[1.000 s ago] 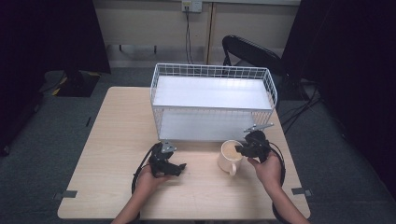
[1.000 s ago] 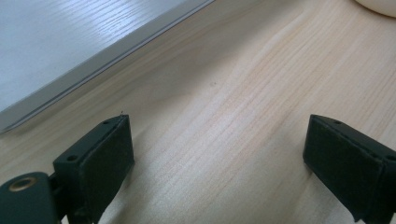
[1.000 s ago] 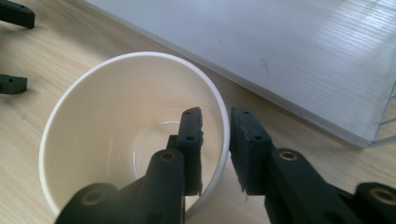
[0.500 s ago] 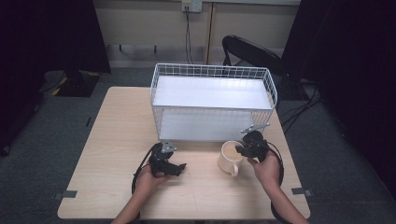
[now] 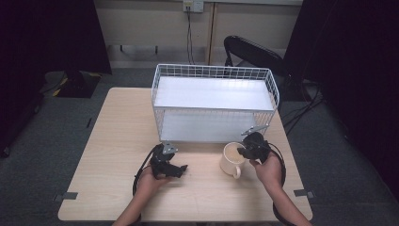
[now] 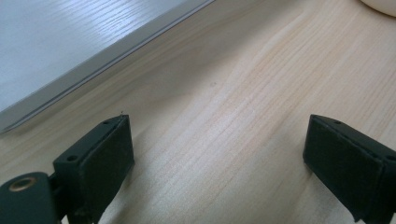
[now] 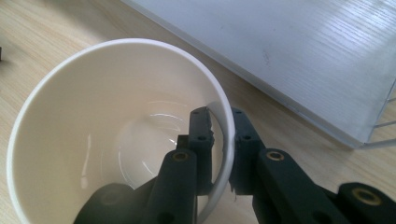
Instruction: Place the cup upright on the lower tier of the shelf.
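A cream mug stands upright on the wooden table, just in front of the white wire shelf rack. My right gripper is shut on the mug at its right rim: one jaw inside the wall, the other outside, as the right gripper view shows. The jaws have just finished closing on that rim. My right gripper pinches the thin wall. My left gripper rests low on the table left of the mug, jaws wide apart over bare wood. In its own view my left gripper holds nothing.
The rack's lower white shelf board lies close beyond the left gripper. A black chair stands behind the table. Cables trail from both grippers toward the front edge.
The right gripper's jaws have closed onto the mug's rim. Neither hand has shifted, and the mug stands where it was.
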{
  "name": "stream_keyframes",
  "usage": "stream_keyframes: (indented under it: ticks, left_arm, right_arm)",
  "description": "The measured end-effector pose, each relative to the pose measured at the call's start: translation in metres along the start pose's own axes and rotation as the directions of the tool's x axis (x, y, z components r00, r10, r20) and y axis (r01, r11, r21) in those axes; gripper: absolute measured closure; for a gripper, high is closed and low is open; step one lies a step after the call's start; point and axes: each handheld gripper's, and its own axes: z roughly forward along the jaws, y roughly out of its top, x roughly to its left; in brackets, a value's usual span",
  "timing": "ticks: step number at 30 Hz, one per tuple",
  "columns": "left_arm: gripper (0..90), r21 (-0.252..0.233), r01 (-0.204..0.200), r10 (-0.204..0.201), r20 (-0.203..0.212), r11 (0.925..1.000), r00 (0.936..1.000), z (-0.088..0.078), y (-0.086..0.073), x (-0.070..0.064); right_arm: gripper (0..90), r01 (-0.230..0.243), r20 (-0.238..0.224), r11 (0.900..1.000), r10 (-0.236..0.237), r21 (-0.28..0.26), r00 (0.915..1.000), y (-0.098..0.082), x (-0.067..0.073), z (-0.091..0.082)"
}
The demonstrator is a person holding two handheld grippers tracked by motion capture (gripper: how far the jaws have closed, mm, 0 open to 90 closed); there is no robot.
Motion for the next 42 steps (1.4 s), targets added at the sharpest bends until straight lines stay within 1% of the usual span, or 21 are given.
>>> stream_keyframes:
  ticks: [8, 12, 15, 20, 24, 27, 35, 37, 40, 42]
  left_arm:
    - [8.0, 0.0, 0.0, 0.0, 0.0, 1.0, 1.0, 0.0, 0.0, 0.0]
    - [7.9, 0.0, 0.0, 0.0, -0.001, 1.0, 1.0, 0.0, 0.0, 0.0]
    - [7.9, 0.001, 0.0, 0.0, -0.001, 1.0, 1.0, 0.0, 0.0, 0.0]
    - [7.8, 0.001, -0.001, 0.001, -0.001, 1.0, 1.0, 0.0, 0.0, 0.0]
    - [7.9, 0.001, 0.0, 0.0, -0.002, 1.0, 1.0, 0.0, 0.0, 0.0]
    - [7.9, 0.001, 0.0, 0.0, -0.001, 1.0, 1.0, 0.0, 0.0, 0.0]
    - [7.9, 0.001, 0.0, 0.0, -0.001, 1.0, 1.0, 0.0, 0.0, 0.0]
    - [7.8, 0.001, 0.0, 0.0, -0.002, 1.0, 1.0, 0.0, 0.0, 0.0]
    - [7.9, 0.001, 0.0, 0.0, -0.002, 1.0, 1.0, 0.0, 0.0, 0.0]
    - [7.8, 0.001, 0.0, 0.0, -0.002, 1.0, 1.0, 0.0, 0.0, 0.0]
  right_arm:
    - [82.9, -0.009, 0.012, 1.0, 0.01, -0.029, 0.9999, -0.004, -0.001, -0.003]
    - [83.0, -0.034, 0.004, 0.999, 0.034, -0.041, 0.9994, -0.006, -0.002, -0.004]
    - [83.0, -0.052, 0.0, 0.997, 0.052, -0.064, 0.9987, -0.006, -0.004, -0.006]
    - [83.0, -0.097, -0.014, 0.99, 0.097, -0.102, 0.9952, -0.007, -0.006, -0.007]
    - [83.1, -0.117, -0.012, 0.985, 0.116, -0.129, 0.9931, -0.007, -0.007, -0.007]
    - [83.1, -0.136, -0.011, 0.979, 0.135, -0.153, 0.9907, -0.006, -0.008, -0.009]
    - [83.2, -0.147, 0.024, 0.966, 0.155, -0.211, 0.9876, -0.003, -0.007, -0.012]
    - [83.1, -0.149, 0.023, 0.964, 0.158, -0.221, 0.9871, -0.001, -0.007, -0.012]
    - [83.2, -0.14, 0.035, 0.963, 0.152, -0.231, 0.9878, 0.0, -0.006, -0.013]
    - [83.2, -0.145, 0.039, 0.96, 0.159, -0.24, 0.9865, 0.001, -0.005, -0.014]
